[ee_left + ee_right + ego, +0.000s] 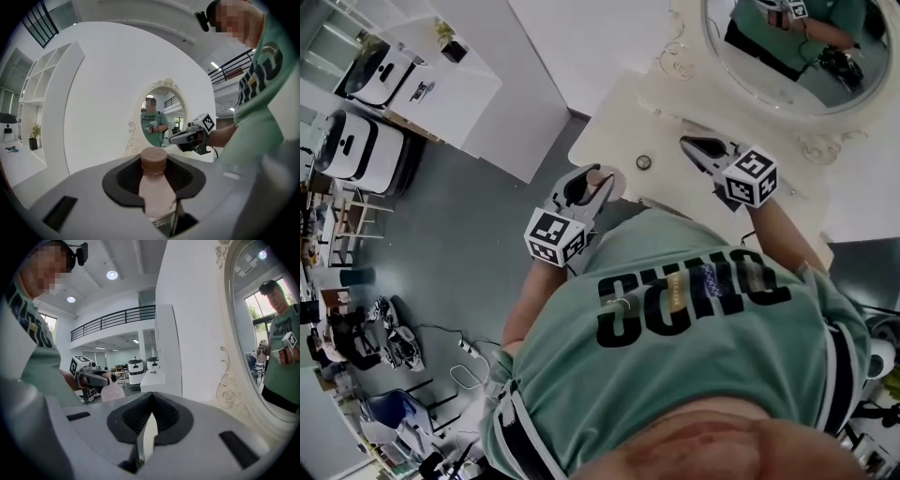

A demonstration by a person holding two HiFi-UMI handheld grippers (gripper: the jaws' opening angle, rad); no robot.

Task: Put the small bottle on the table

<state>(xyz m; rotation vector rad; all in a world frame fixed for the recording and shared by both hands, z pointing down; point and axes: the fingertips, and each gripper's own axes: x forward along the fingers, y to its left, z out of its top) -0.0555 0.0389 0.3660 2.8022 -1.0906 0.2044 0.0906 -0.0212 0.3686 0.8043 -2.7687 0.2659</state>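
Left gripper view showed the left gripper [584, 190] clamped on the small bottle [154, 185], held off the table [614, 117] edge. Right gripper [149, 422] closed, empty. Transport step, I'd say. Next: over the tabletop, set it upright, release.

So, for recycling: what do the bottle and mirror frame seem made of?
The bottle looks plastic: matte pink body, smooth brown cap. The mirror frame is cream with moulded scrolls, maybe painted wood or resin; can't tell which.
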